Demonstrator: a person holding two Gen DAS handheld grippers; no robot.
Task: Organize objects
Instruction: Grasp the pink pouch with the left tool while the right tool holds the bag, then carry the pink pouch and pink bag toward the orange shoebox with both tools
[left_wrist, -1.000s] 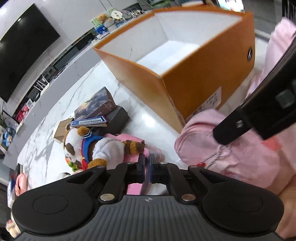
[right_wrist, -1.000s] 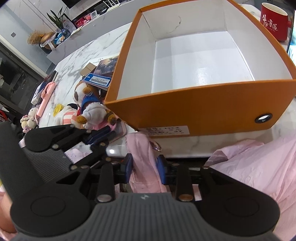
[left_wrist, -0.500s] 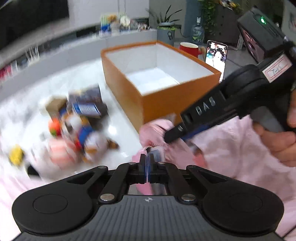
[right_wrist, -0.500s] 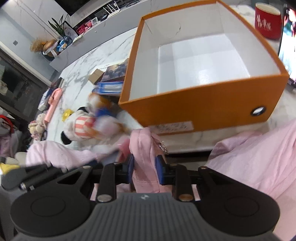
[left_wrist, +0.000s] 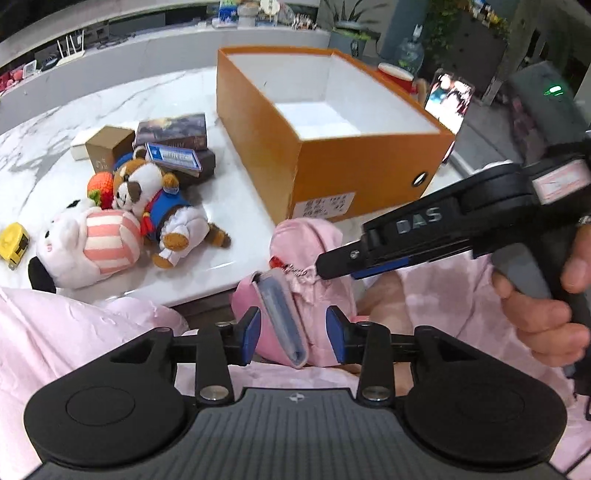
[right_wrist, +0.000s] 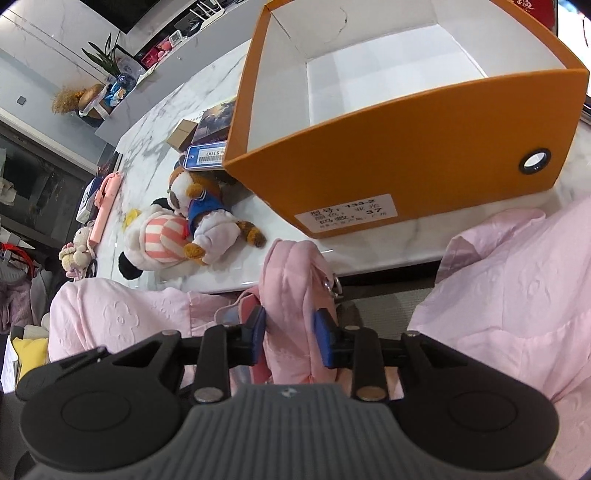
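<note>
While right gripper (right_wrist: 290, 341) clamps, pink pouch (right_wrist: 291, 280) between pads

Pink fabric pouch (right_wrist: 291, 295) upright at bench (left_wrist: 236, 254) front edge. Orange box (right_wrist: 406, 162) open, white inside. Two plush toys (left_wrist: 122, 221) lying on bench.

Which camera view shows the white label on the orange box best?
The right wrist view: the white label on the orange box is near, sharp and unobstructed, with its printed lines visible. In the left wrist view the same label is smaller, seen at an angle, and its print is blurred.
</note>
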